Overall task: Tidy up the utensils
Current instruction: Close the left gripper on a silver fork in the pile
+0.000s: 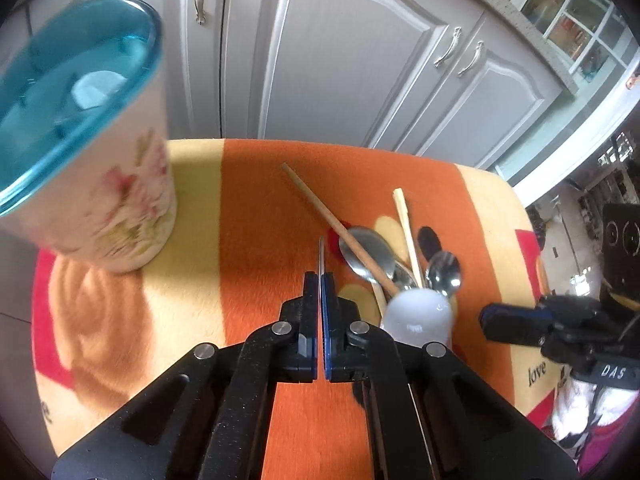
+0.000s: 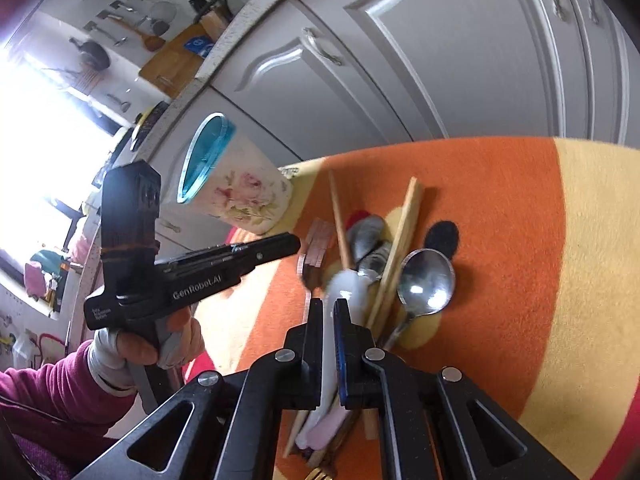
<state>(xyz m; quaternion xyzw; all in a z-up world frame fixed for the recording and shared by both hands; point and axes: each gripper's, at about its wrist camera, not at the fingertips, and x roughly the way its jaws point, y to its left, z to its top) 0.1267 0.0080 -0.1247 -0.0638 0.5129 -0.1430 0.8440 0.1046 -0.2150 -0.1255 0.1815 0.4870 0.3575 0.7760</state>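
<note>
Utensils lie heaped right of the left gripper, jaws pinched on a thin metal handle; right gripper clamps a white handle; cup stands far left

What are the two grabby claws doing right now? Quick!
Left gripper: closed on a thin metal utensil, seen edge-on.
Right gripper: closed on a white handle in the utensil pile.

Grey panelled cabinet doors with curved metal handles stand under a speckled countertop, daylight blazes through a window, and an orange-and-yellow blanket covers the work surface.
</note>
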